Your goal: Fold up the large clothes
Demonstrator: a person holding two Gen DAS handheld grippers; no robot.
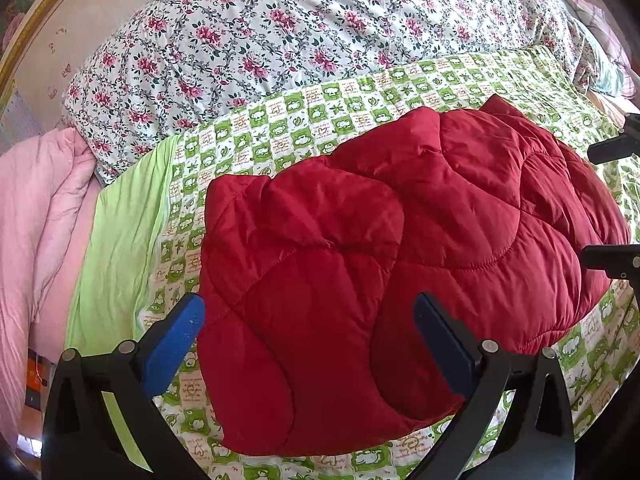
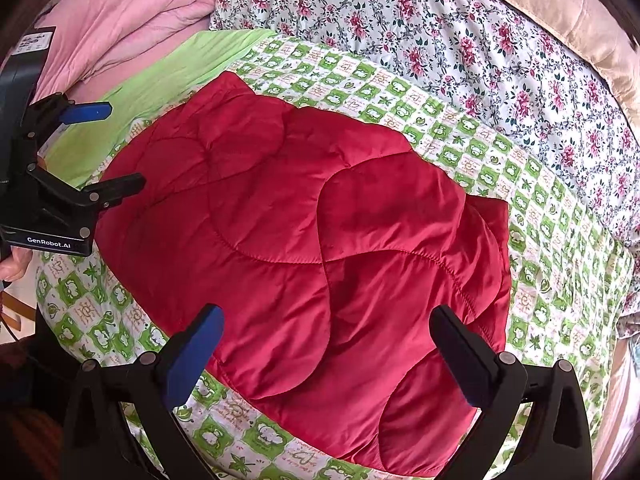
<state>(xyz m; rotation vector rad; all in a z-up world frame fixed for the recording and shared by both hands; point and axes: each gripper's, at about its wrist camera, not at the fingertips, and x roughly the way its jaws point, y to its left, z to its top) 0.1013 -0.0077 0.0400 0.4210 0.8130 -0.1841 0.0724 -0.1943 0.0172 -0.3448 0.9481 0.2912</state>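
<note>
A red quilted padded garment (image 1: 400, 248) lies folded in a compact bundle on a green-and-white patterned bedsheet (image 1: 280, 132). It also shows in the right wrist view (image 2: 304, 248). My left gripper (image 1: 308, 320) is open and empty, its blue-padded fingers wide apart above the garment's near left edge. My right gripper (image 2: 328, 332) is open and empty above the garment's near right part. The left gripper also shows at the left edge of the right wrist view (image 2: 116, 144), open. The right gripper's black fingers (image 1: 612, 148) show at the right edge of the left wrist view.
A floral duvet (image 1: 280, 40) is heaped behind the sheet. A pink quilt (image 1: 44, 216) lies at the left, next to a plain light-green sheet strip (image 1: 120, 248). A beige blanket (image 2: 560, 12) lies at the far right.
</note>
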